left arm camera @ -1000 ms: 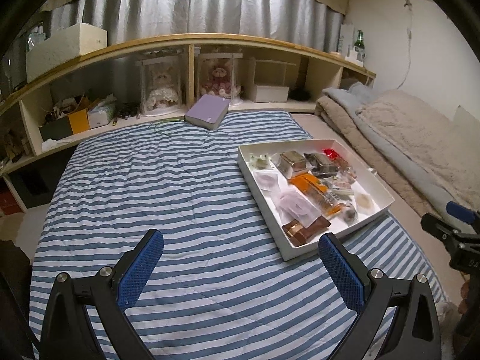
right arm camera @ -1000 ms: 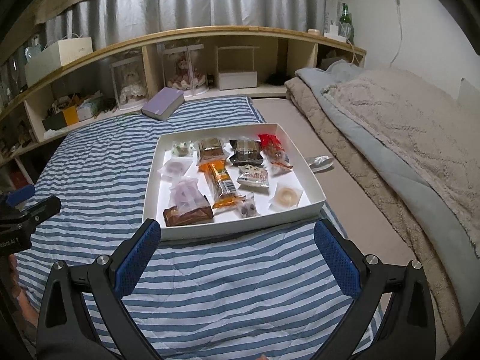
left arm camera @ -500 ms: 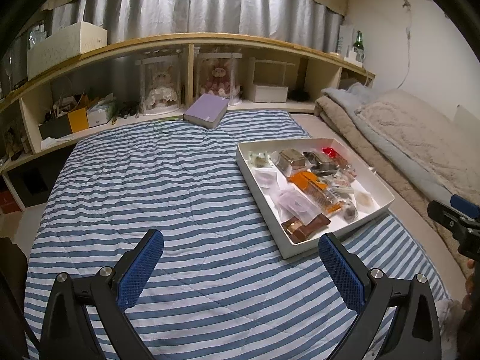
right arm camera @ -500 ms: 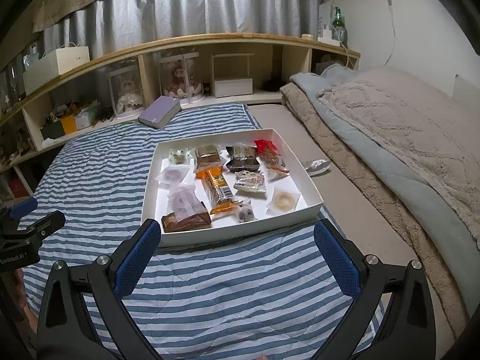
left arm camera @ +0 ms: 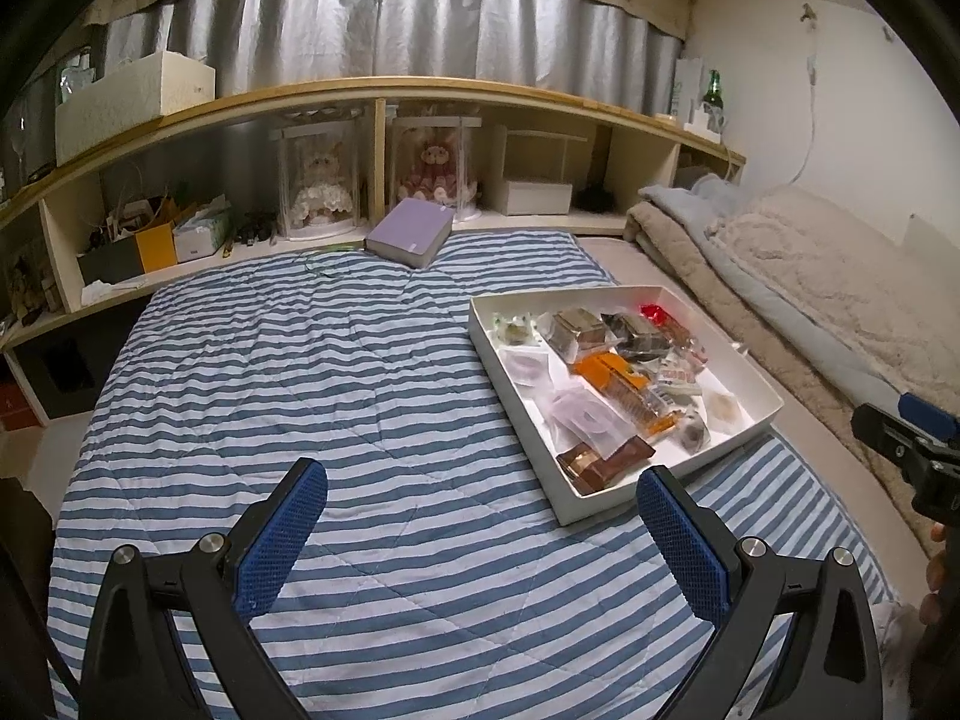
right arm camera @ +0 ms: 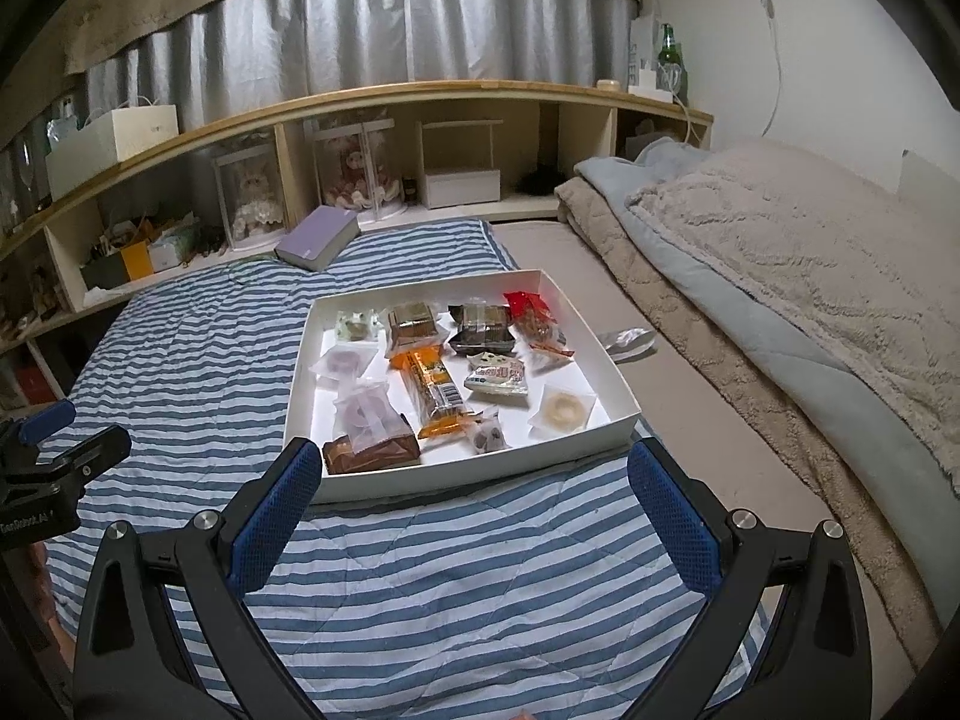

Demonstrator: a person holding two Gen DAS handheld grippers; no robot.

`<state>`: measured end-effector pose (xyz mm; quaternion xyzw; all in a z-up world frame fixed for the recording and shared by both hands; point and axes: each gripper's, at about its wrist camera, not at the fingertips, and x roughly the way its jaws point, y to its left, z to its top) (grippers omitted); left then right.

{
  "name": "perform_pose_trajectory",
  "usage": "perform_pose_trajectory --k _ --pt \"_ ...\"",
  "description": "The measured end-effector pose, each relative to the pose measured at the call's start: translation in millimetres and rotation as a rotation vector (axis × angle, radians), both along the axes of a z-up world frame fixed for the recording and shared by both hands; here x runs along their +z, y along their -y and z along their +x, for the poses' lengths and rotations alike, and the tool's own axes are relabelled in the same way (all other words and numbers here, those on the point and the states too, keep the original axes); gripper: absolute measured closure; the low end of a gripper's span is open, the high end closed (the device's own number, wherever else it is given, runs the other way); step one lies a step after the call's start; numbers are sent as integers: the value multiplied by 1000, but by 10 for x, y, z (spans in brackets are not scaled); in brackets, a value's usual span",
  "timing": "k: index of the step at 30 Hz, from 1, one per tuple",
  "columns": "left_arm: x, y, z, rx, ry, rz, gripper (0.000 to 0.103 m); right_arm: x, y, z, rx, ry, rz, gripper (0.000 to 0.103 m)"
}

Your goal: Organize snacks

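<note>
A white shallow box point(right arm camera: 576, 306) sits on the striped blanket and holds several wrapped snacks: an orange bar point(right arm camera: 429, 387), a brown bar point(right arm camera: 369, 453), dark packs and a red pack point(right arm camera: 528, 306). It also shows in the left wrist view point(left arm camera: 756, 372), right of centre. My right gripper point(right arm camera: 474, 516) is open and empty, just short of the box's near edge. My left gripper point(left arm camera: 480, 531) is open and empty over the blanket, left of the box's near corner. A silvery wrapper point(right arm camera: 627, 339) lies outside the box on its right.
A blue and white striped blanket point(left arm camera: 300, 372) covers the bed. A purple book point(left arm camera: 411, 231) lies at its far edge. A wooden shelf point(left arm camera: 372, 90) with doll cases and boxes runs behind. Folded beige and grey blankets point(right arm camera: 780, 276) lie on the right.
Both grippers have pulled back and tilted up slightly; the box sits a little farther and lower in both views. Both stay open and empty.
</note>
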<state>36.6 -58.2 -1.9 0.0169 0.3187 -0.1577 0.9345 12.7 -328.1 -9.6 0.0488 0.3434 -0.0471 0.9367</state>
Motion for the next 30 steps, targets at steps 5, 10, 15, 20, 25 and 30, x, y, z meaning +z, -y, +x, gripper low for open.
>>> perform_pose_trajectory --k 5,10,15,20,25,30 --pt "11 0 -20 2 6 1 0 0 -3 -3 -2 1 -2 0" --pt "26 20 -55 7 14 -2 0 18 5 -20 -5 9 -2 0" --pt "26 27 -80 10 16 -4 0 23 15 -21 -6 9 -3 0" --pt "30 38 -96 11 22 -3 0 21 13 -22 -5 10 -2 0" --pt "35 45 -117 12 25 -2 0 23 19 -22 -5 10 -1 0" --pt "40 66 -142 12 29 0 0 22 14 -25 -6 11 -1 0"
